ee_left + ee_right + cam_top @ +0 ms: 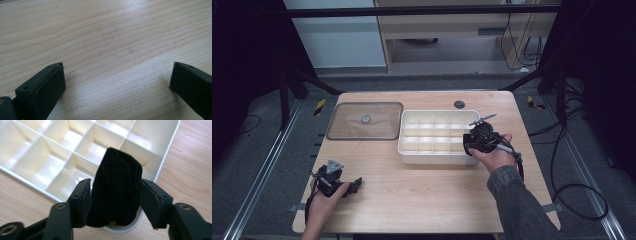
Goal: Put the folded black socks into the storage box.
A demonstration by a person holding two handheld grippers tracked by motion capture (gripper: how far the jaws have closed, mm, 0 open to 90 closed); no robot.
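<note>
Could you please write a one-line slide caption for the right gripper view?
Right tongs flank a rolled black cloth standing in a corner compartment of the white divided tray.

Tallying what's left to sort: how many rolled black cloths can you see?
1. A rolled black cloth stands in the near corner compartment of the white divided tray, between the right gripper jaws. More could be hidden under that hand in the high view.
</note>
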